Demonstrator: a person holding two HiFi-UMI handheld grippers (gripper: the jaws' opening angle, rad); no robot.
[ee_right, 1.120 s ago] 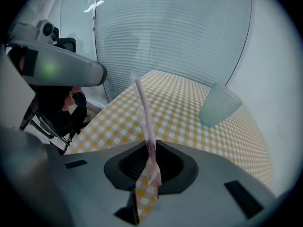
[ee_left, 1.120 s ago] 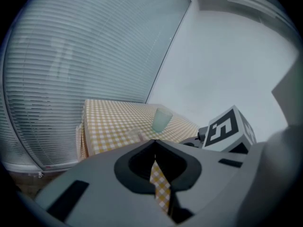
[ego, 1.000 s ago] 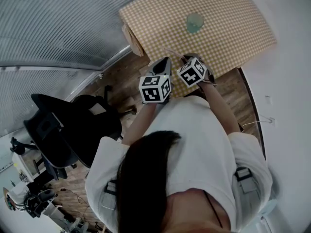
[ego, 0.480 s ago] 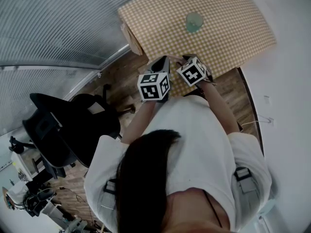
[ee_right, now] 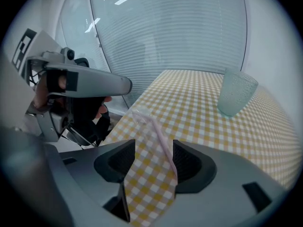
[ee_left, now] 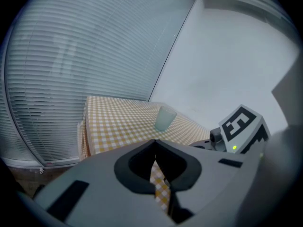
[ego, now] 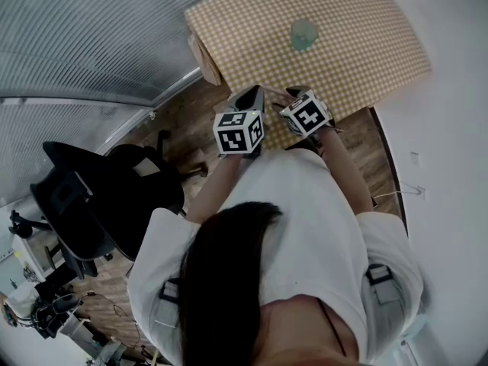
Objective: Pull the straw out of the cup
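Since the earlier head view, the left gripper (ego: 252,99) and right gripper (ego: 296,94) had barely shifted at the table's (ego: 358,21) near edge, well apart from the cup (ego: 303,34).

In the left gripper view, its jaws were together, empty.

In the right gripper view, the jaws had just been opening wide, with the straw (ee_right: 158,136) lying on the cloth between them, out of the cup. The release seemed done. The next move called for lifting clear without dragging the straw.

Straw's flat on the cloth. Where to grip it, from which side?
Mid-length, from above, fingers across it: the straw lies flat and thin on the table, so no side entry. The right gripper, jaws just opened, straddles it.
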